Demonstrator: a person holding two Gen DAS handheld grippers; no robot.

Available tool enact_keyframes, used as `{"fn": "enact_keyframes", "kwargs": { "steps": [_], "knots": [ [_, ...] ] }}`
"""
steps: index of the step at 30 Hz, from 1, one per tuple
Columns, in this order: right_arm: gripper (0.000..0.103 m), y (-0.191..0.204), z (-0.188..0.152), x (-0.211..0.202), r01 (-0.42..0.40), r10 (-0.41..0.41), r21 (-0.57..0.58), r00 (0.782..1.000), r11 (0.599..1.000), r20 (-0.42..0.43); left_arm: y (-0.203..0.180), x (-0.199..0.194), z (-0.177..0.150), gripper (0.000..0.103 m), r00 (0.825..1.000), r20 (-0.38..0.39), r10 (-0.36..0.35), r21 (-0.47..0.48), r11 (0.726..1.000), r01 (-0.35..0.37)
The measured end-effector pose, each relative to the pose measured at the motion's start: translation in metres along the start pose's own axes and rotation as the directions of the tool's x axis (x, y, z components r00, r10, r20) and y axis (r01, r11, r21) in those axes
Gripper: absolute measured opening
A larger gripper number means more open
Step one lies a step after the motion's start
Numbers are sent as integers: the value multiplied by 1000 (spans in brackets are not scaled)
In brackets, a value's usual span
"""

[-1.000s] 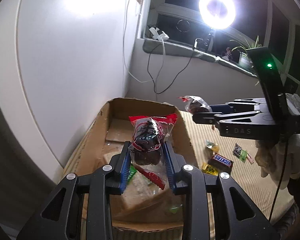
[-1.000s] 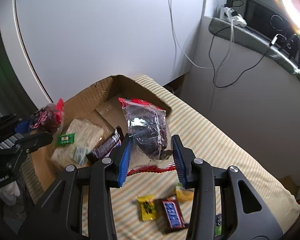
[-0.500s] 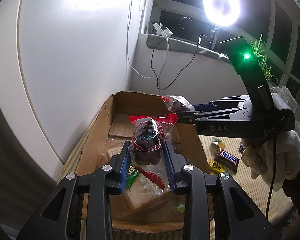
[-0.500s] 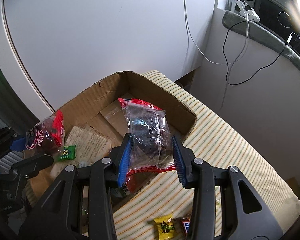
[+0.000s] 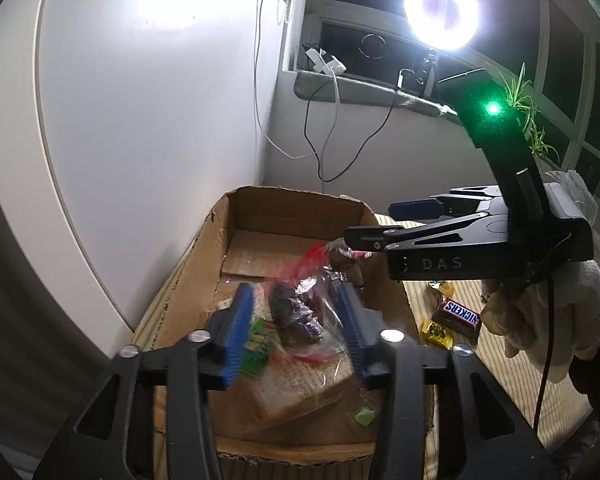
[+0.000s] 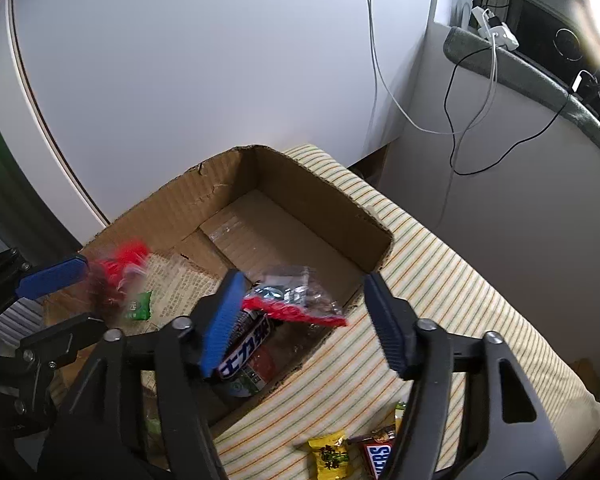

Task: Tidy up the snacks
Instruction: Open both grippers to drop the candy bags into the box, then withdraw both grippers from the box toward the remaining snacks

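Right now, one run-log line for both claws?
left claw: just opened, red-edged bag dropping | right claw: just opened, clear bag loose in cardboard box | Snickers still outside

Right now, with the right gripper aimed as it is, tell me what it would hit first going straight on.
Most likely the clear red-edged snack bag lying between the right gripper's open jaws, inside the cardboard box; depth is hard to judge.

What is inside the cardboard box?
In the cardboard box: a clear red-edged snack bag, a dark chocolate bar, a green packet and a flat printed packet. What lies beneath them is covered.
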State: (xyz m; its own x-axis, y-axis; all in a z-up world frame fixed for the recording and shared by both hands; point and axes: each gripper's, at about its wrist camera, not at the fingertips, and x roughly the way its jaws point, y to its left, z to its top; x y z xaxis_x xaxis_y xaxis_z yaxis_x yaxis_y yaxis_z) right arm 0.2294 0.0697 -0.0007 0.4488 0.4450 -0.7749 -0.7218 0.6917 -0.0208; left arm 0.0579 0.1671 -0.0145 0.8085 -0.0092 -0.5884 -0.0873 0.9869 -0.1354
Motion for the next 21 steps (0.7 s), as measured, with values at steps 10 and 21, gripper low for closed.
{"fn": "enact_keyframes", "kwargs": {
  "steps": [10, 21],
  "knots": [
    [69, -10, -5, -12, 33, -33, 15, 999, 999, 9, -8, -6, 0, 65, 1000, 8, 23, 18, 1000, -23],
    [69, -26, -18, -40, 42, -44, 33, 998, 999, 34, -33, -18, 0, 65, 1000, 24, 11, 49, 999, -12]
  ]
}}
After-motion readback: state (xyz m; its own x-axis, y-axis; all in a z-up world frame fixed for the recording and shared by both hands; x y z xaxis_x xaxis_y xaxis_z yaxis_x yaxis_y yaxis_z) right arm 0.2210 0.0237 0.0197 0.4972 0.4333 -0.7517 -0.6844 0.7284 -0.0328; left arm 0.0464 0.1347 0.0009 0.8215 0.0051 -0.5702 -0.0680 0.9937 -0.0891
